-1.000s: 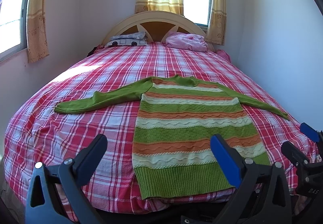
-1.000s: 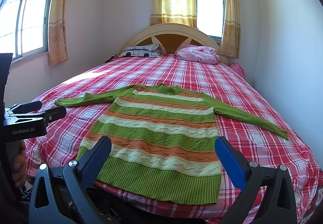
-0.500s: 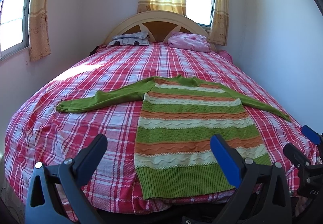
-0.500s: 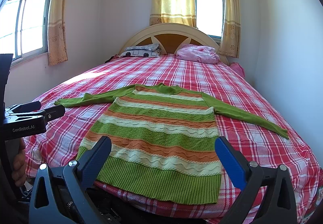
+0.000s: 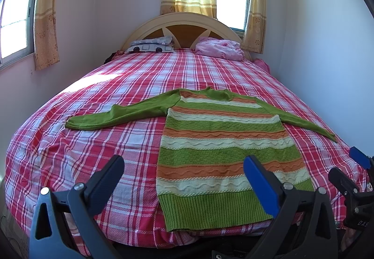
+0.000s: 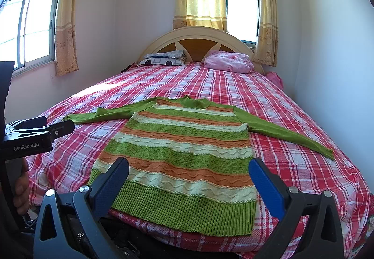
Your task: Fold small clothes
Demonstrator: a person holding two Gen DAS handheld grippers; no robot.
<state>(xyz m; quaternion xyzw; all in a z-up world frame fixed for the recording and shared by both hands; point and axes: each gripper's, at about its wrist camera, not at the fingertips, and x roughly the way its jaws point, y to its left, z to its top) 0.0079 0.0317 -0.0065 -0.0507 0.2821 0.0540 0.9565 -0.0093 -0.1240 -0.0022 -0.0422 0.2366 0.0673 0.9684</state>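
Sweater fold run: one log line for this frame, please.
stage: pre-grasp | sweater: flat on bed, sleeves spread, unfolded | left gripper: open, empty | right gripper: open, empty, near hem

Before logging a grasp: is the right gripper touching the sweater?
Apart. The right wrist view shows the right gripper open, short of the bed's near edge, with the sweater lying flat and undisturbed beyond it.

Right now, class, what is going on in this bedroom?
A person holds a left gripper and a right gripper, both open, near the foot of the bed. A striped green sweater lies flat on it, both sleeves spread out. Neither gripper touches it; no fold has been made yet.
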